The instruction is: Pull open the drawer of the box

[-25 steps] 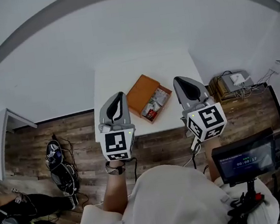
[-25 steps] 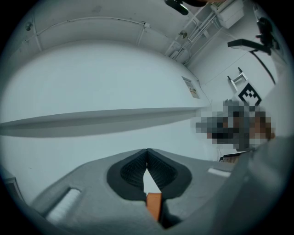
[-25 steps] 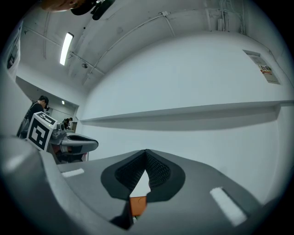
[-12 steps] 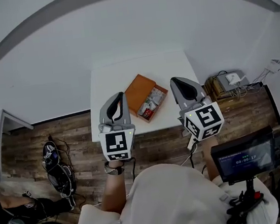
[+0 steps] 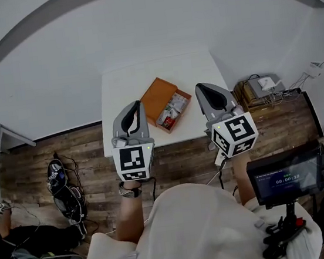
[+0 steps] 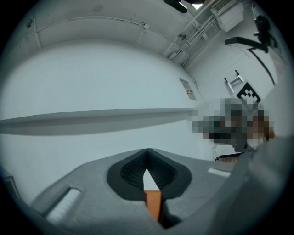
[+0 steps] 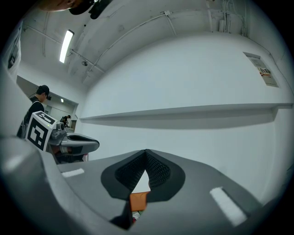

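A white, smooth-topped rectangular table [image 5: 121,87] stands on a floor [image 5: 184,161] of brown wood-grain planks. On it lies the box [image 5: 157,94], a flat orange rectangle set cornerwise, roughly midway along the table's near edge and a little in from it. Its drawer [image 5: 181,114] stands pulled out toward the table's near right corner, a shallow orange tray holding small white and red packets [image 5: 170,110], too small to make out further.

The left gripper [image 5: 136,107] hangs over the near edge of the table just left of the box, and the right gripper [image 5: 202,88] over the near right part, just right of the drawer. Neither touches the box. Each is a smooth grey moulded shell that tapers to a point, with a white cube of black square markers at its rear.

In the left gripper view the left gripper [image 6: 147,151] has its tips pressed together, and its dark ribbed pads [image 6: 133,170] enclose only a small teardrop gap with nothing in it. The right gripper [image 7: 146,151] is likewise closed tip to tip and empty. An orange patch [image 7: 138,200] below the gap is probably the box beyond.

A dark screen [image 5: 286,174] sits at the person's right.
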Tool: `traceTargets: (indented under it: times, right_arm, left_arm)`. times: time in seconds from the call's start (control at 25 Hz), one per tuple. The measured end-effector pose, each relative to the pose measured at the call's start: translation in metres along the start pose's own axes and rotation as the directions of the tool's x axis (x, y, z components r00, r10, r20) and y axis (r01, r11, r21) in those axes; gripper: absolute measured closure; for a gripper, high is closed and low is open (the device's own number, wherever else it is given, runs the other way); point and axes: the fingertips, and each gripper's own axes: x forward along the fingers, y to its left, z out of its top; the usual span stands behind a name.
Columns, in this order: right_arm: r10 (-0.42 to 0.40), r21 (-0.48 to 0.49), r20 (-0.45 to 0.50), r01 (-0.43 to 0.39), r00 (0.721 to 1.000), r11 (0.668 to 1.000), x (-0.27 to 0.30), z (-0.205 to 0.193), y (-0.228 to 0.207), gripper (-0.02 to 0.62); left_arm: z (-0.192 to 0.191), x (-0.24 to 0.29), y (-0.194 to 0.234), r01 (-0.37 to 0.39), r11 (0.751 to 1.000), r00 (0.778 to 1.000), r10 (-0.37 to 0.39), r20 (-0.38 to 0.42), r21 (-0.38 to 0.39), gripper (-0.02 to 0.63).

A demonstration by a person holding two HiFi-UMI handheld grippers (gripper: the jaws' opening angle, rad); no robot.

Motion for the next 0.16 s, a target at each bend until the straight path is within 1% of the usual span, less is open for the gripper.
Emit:
traceTargets:
  times: [0.16]
  right_arm:
    - [-0.003, 0.005, -0.006, 0.003, 1.000, 1.000, -0.0019, -0.0037, 0.0029, 0.594]
  left_arm:
    - [-0.0026, -0.0027, -0.0004, 0.002, 1.000, 1.000, -0.002, -0.004, -0.002, 0.600]
